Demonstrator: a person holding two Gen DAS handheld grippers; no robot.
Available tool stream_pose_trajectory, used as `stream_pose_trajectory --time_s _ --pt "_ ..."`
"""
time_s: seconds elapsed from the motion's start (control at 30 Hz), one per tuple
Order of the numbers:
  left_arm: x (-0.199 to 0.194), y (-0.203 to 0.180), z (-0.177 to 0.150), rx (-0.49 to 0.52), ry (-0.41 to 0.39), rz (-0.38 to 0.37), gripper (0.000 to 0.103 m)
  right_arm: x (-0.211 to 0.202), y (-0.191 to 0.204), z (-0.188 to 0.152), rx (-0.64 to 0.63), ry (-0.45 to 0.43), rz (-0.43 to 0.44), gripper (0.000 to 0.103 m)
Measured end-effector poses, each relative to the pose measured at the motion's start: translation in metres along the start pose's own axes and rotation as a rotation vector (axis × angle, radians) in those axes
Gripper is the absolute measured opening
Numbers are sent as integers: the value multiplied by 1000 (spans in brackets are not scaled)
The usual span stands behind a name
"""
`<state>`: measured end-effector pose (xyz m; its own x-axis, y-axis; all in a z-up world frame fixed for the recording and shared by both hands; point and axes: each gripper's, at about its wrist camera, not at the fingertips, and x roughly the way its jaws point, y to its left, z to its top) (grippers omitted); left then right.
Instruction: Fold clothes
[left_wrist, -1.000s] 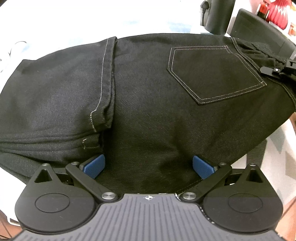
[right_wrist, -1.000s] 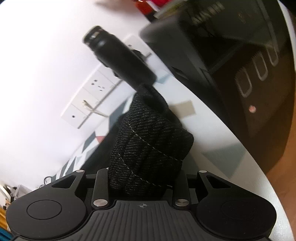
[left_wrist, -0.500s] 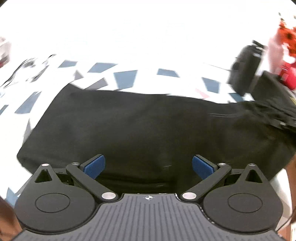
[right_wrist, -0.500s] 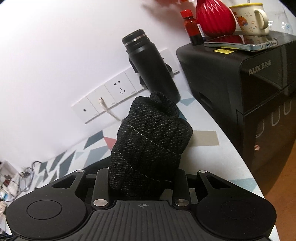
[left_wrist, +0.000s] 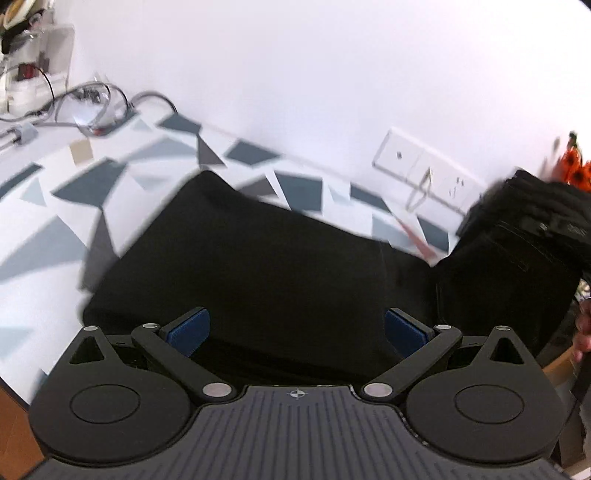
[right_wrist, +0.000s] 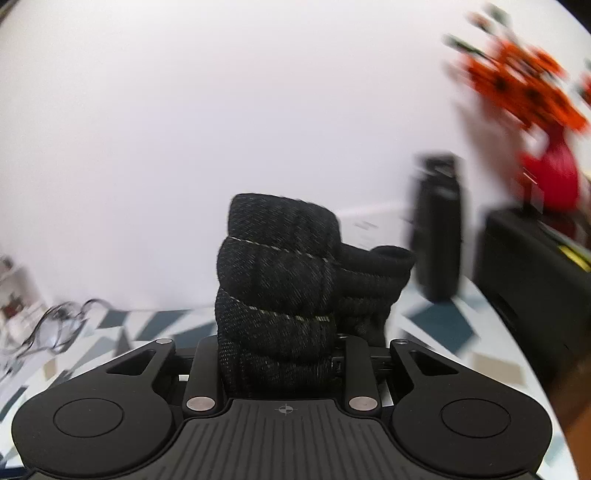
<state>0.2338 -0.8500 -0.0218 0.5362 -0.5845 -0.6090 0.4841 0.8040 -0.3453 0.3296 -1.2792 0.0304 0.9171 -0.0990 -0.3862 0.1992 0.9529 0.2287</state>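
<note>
The black jeans (left_wrist: 266, 266) lie spread across the patterned tabletop (left_wrist: 48, 229), their bulk flat in a broad dark slab, while one end rises off the surface at the right of the left wrist view, where it is bunched and lifted. The right gripper (right_wrist: 284, 354) holds that end: its fingers are clamped on a thick wad of gathered denim (right_wrist: 280, 280), several layers deep with pale stitching lines running across it. The left gripper (left_wrist: 295, 328) hovers over the near edge of the cloth with its blue-padded fingers (left_wrist: 188, 328) spread wide and nothing between them. Denim of this weight should handle as heavy and fairly stiff for cloth: it will hold a crease and drape slowly, but a pinch on a single layer may slip, so a hold on a seam, hem or waistband edge, or on a doubled fold as the right side has, looks the surer choice. The free near edge under the left fingers seems a sensible place for a second hold to keep the fold square. Both views are blurred by motion, and no brand, label or writing can be read on the jeans, the dark bottle (right_wrist: 437, 229) or the black box (right_wrist: 535, 280) beside it.
</note>
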Motion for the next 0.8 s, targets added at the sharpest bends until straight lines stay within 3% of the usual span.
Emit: stream_pose_trajectory --time_s 0.2,0.27,0.47,0.57,0.63,0.8 --pt "-21 67 10 -29 -24 -9 102 32 120 -14 -207 14 129 23" --pt "-25 90 12 -37 -26 2 102 51 161 -35 -320 55 179 23" --pt "-24 149 19 -108 4 18 102 71 248 -124 -631 218 173 25" --pt "-21 167 24 -133 14 -6 103 81 292 -169 -786 300 168 35" --pt "-17 169 29 -121 25 -28 103 74 297 -162 -796 328 193 47" --pt "-1 165 47 -89 34 -114 103 51 284 -122 -710 408 305 55"
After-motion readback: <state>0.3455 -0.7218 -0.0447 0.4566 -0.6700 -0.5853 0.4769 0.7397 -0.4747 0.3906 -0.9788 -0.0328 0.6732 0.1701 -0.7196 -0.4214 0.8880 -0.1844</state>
